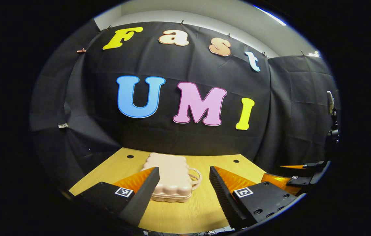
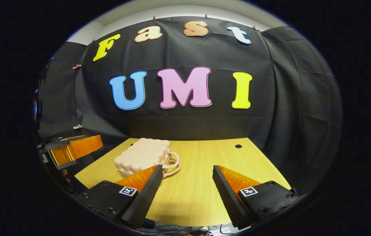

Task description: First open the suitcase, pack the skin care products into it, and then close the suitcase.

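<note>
1. Left gripper [image 1: 183, 188]: jaws spread wide, nothing between them, touching nothing. Fingers have ribbed inner faces and square marker tags on the blocky bodies.
2. Left gripper view, left to right: its left finger [image 1: 142, 193] overlaps the near left corner of the pale pink hard-shell suitcase with scalloped edges [image 1: 172, 175]; cannot tell contact, looks in front of it only.
3. Suitcase lies flat on the light wood-grain table [image 1: 185, 209], lid shut, glossy moulded plastic, wavy outline, looped handles on its right side.
4. Table has two small dark round holes near the back edge; black cloth booth wall [image 1: 178, 137] behind, creased, clipped at the seams.
5. Far right edge of the left gripper view: the right gripper [image 1: 298, 175] shows partly, held beside the table.
6. Right gripper [image 2: 187, 188]: jaws also wide apart, empty, hovering over bare table [image 2: 198, 164].
7. Right gripper view: suitcase [image 2: 141, 157] sits left of centre, closed, handles facing right, just beyond the left finger [image 2: 147, 191].
8. Left gripper [image 2: 70, 147] shows at the far left, off the table's left side.
</note>
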A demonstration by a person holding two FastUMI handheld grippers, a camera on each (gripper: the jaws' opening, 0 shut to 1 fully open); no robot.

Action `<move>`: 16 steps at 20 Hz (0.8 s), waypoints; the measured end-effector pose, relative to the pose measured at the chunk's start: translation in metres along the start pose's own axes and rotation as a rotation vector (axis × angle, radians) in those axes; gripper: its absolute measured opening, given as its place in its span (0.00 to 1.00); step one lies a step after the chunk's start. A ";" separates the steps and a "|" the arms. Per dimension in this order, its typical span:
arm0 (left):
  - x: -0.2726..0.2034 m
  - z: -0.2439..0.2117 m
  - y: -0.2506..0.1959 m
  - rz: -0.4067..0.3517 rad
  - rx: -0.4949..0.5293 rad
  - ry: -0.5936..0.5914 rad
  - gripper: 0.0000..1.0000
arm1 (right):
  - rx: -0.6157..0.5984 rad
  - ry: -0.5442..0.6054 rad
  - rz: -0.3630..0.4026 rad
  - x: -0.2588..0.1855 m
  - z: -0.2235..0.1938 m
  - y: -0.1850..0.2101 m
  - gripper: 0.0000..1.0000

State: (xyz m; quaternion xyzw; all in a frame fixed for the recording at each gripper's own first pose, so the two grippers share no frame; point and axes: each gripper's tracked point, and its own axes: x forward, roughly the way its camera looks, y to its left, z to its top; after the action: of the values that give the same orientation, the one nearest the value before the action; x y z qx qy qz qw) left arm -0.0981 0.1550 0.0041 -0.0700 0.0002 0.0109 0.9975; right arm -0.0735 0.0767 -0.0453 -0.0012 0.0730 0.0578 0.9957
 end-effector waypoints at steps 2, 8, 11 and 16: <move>-0.001 0.001 0.003 0.007 0.021 -0.004 0.96 | 0.000 -0.009 -0.006 -0.001 0.002 -0.001 0.97; -0.001 -0.002 0.012 0.042 -0.133 0.035 0.96 | 0.015 -0.016 -0.024 -0.003 0.002 -0.004 0.97; -0.002 -0.013 0.020 0.049 -0.109 0.054 0.96 | 0.008 -0.015 -0.026 -0.004 0.001 -0.004 0.97; -0.008 -0.015 0.023 0.052 -0.082 0.060 0.96 | 0.002 -0.007 -0.014 -0.003 -0.001 0.002 0.97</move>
State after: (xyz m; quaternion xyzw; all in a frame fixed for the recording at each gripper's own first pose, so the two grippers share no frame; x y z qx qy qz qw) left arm -0.1069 0.1759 -0.0137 -0.1111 0.0315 0.0346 0.9927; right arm -0.0773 0.0785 -0.0461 -0.0007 0.0696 0.0506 0.9963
